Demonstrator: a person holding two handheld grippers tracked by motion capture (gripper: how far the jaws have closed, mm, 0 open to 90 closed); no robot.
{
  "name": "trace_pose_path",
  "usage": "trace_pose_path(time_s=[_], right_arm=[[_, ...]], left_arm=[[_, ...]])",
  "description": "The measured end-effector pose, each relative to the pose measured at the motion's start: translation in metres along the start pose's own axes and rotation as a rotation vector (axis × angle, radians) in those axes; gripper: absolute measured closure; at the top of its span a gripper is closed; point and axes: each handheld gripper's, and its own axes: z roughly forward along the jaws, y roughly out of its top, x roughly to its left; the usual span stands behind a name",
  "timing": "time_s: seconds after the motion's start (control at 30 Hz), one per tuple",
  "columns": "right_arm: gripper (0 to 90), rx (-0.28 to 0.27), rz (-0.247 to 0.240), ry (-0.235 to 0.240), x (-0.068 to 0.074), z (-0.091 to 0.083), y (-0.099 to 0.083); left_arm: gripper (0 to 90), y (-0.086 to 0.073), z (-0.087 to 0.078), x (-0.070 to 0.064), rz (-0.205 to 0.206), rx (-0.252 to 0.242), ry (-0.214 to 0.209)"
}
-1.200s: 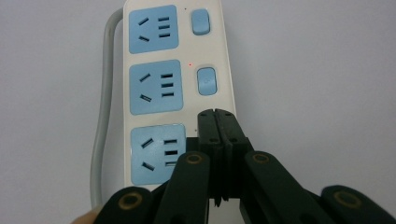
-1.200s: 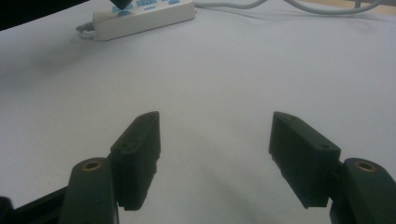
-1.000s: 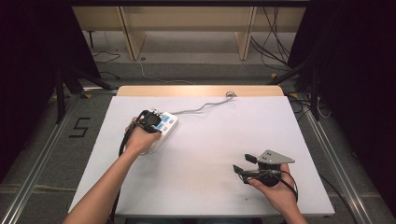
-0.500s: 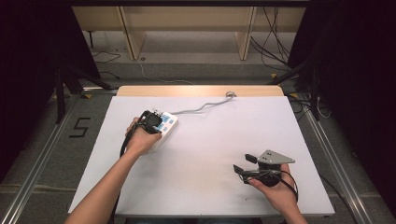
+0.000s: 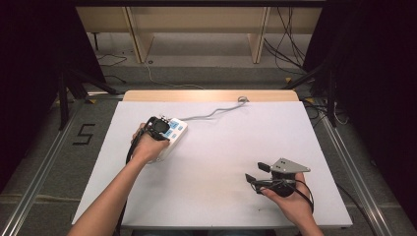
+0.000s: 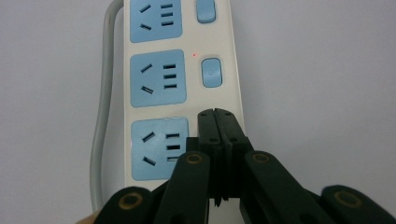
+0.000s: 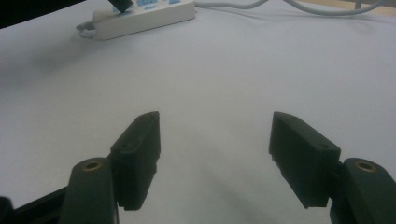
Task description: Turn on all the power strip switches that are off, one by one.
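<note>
Left gripper view is taken up by the white plastic power strip with blue socket faces (image 6: pixel 159 88), lying flat on the white table surface (image 6: pixel 317 70). The left gripper (image 6: pixel 217 116) is seen with its jaws pressed fully together, tips set down on the strip just beside the nearest blue socket (image 6: pixel 159 148), in line with the blue rocker switches (image 6: pixel 211 72). Judged from that placing, the closed tips are being used as a single poking point to press the nearest switch, which is hidden under them; nothing is clamped. A tiny red light (image 6: pixel 194 54) is seen beside the middle switch.

High view: the strip (image 5: pixel 172 135) is found at the left middle of the table (image 5: pixel 221 162), under the left gripper (image 5: pixel 158 127). Its long axis is seen running diagonally, from the near-left end up toward the far right, where its grey cable (image 5: pixel 211 114) leaves and trails to the back edge of the table. Sockets face up.

The right gripper (image 5: pixel 256 172) is held well apart at the near right, over bare table. In the right gripper view its jaws are spread wide with nothing between them (image 7: pixel 215 158), probably parked out of the way while the left does the pressing; the strip (image 7: pixel 140 16) is seen far off.
</note>
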Motion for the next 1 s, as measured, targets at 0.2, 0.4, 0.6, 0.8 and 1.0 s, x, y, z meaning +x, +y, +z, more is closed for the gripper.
trace_pose_path(time_s=[0.2, 0.4, 0.6, 0.8, 1.0], right_arm=[[34.9, 0.001, -0.001, -0.001, -0.001, 0.0, 0.0], [34.9, -0.002, -0.003, 0.001, 0.0, 0.0, 0.0], [34.9, -0.003, -0.002, 0.003, 0.0, 0.0, 0.0], [34.9, 0.005, -0.003, 0.007, -0.001, 0.002, 0.0], [35.0, 0.005, -0.004, 0.005, 0.0, 0.002, 0.0]], left_arm=[[89.6, -0.001, 0.0, 0.001, 0.003, 0.002, -0.009], [89.8, 0.0, 0.002, -0.001, 0.01, 0.011, 0.005], [89.8, 0.0, 0.0, 0.0, -0.002, 0.013, -0.023], [89.8, 0.0, -0.003, 0.005, 0.001, -0.035, 0.004], [89.8, 0.001, -0.001, 0.011, -0.013, -0.03, -0.046]])
